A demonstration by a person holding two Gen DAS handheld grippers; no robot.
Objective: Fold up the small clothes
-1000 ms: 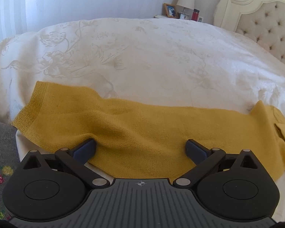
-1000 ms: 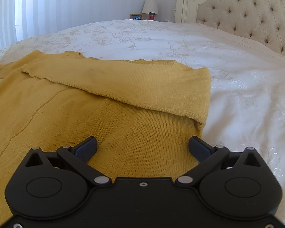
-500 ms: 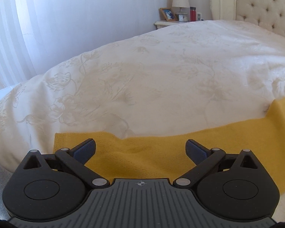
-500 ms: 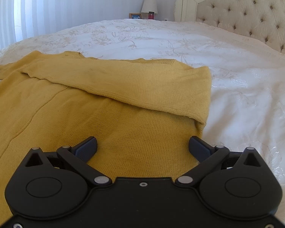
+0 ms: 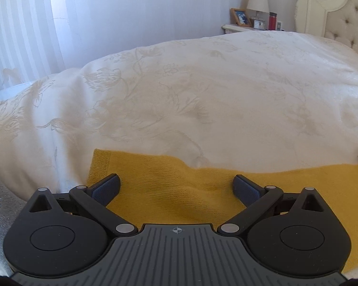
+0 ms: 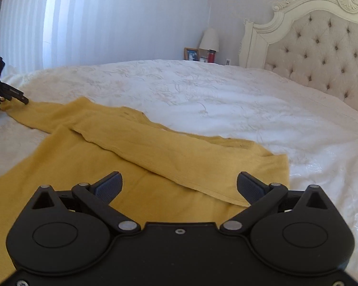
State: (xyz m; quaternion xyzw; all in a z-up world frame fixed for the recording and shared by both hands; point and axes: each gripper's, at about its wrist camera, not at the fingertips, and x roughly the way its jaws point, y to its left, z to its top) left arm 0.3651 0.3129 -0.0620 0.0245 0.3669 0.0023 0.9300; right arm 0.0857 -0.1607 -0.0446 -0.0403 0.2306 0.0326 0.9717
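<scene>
Garment: one mustard-yellow knit sweater (image 6: 88, 166), lying on the white embroidered bedspread (image 6: 226, 100) near the bed's front edge. In the right wrist view the body is spread flat; one sleeve (image 6: 169, 152) is already folded diagonally across it, cuff end toward the right hem. The other sleeve (image 5: 179, 190) runs out to the left, lying straight along the bed edge, with its ribbed cuff (image 5: 100, 166) at the far left.

Left tongs (image 5: 176, 186): released, jaws spread wide, nothing between them. They sit over the outstretched sleeve close to the cuff. Contact with the cloth cannot be determined from this view.

Right tongs (image 6: 179, 186): also released, jaws wide apart, empty, positioned above the sweater body near the folded sleeve's cuff end.

Handling estimate: the knit looks light, soft and limp. It will drape and stretch if lifted by one point, and it should not slip much between the pads. Best hold, in my judgement: pinch the cuff edge with the left tongs, through both layers, and carry the sleeve across the body. The right tongs could pin the shoulder region so the body does not drag.

Containers: none in use. A lamp (image 5: 257, 0), picture frame (image 5: 239, 17) and red bottle (image 5: 272, 20) stand on the distant nightstand.
</scene>
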